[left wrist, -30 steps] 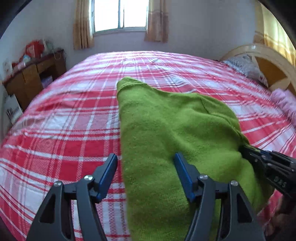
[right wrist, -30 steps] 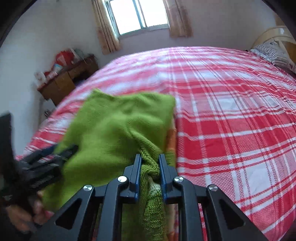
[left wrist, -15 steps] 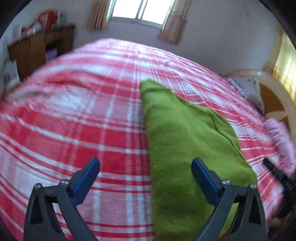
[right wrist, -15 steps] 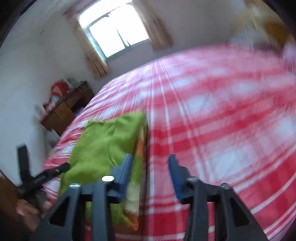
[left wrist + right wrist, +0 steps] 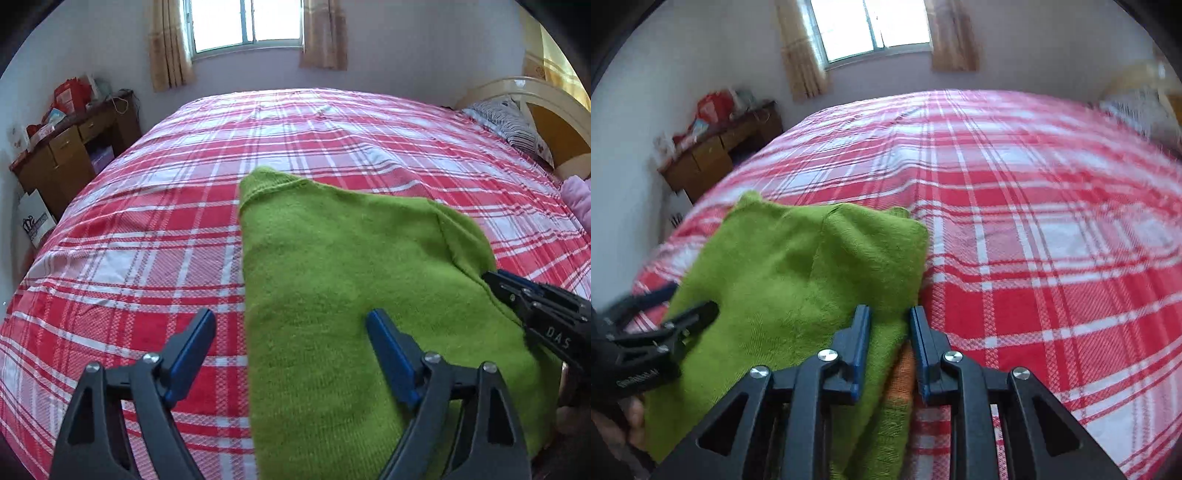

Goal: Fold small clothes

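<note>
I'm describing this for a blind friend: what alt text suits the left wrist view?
A green knitted garment lies folded on a red plaid bedspread, with the open left gripper straddling its left edge. The right gripper touches the garment's right edge; a window and a wooden desk lie beyond.

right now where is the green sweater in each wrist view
Left wrist view: the green sweater fills the lower centre and right, reaching under the right finger of the left gripper.
Right wrist view: the sweater lies lower left, its near right edge between the fingers of the right gripper.
Shared landmark: the window on the far wall, beyond the red plaid bed.
</note>
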`<state>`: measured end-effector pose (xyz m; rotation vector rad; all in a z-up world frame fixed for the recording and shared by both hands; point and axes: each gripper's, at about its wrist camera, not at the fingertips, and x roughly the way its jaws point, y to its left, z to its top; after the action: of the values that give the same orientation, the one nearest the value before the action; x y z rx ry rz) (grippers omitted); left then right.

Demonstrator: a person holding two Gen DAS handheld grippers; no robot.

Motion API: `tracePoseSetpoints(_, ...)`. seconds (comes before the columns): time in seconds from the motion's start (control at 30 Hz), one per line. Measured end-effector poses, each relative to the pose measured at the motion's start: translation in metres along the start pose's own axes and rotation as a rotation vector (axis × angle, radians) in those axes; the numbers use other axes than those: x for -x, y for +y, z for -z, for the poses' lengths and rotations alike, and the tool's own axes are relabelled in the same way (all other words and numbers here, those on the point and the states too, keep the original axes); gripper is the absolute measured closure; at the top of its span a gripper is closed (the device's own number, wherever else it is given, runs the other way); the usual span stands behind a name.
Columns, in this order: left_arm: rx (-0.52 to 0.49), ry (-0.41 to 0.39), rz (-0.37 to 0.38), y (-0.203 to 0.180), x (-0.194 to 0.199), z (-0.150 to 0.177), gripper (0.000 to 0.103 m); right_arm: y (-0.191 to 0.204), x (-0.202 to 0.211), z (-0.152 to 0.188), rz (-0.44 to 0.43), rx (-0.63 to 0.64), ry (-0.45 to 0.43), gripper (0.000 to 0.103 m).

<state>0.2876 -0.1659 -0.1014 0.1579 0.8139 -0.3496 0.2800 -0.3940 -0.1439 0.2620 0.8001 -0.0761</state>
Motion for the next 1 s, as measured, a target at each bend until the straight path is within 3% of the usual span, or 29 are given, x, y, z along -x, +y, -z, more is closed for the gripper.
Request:
tracePoseSetpoints(0.17, -0.033, -0.022, -0.029, -0.008, -0.001, 0.003, 0.015, -0.007, 0.000, 0.004, -0.023, -0.029, -0.013, 0.074)
tracePoseSetpoints(0.37, -0.047, 0.001, -0.036, -0.010, 0.000, 0.001, 0.011, -0.007, 0.012, 0.008, -0.008, -0.057, -0.042, 0.061)
tracePoseSetpoints(0.43, -0.046, 0.015, -0.040, -0.008, 0.001, 0.001, 0.005, -0.011, 0.020, 0.010, -0.020, -0.075, -0.077, 0.061)
tracePoseSetpoints(0.6, 0.004, 0.068, 0.013, 0.003, 0.000, 0.000, 0.003, -0.040, 0.043, 0.020, -0.062, -0.224, -0.188, 0.061)
tracePoseSetpoints(0.77, -0.042, 0.069, 0.002, -0.005, -0.001, -0.002, 0.003, -0.067, 0.035, 0.025, -0.103, -0.375, -0.153, 0.061)
tracePoseSetpoints(1.0, -0.089, 0.084, 0.020, -0.009, -0.007, -0.010, 0.003, -0.077, 0.030, 0.029, -0.149, -0.429, -0.137, 0.061)
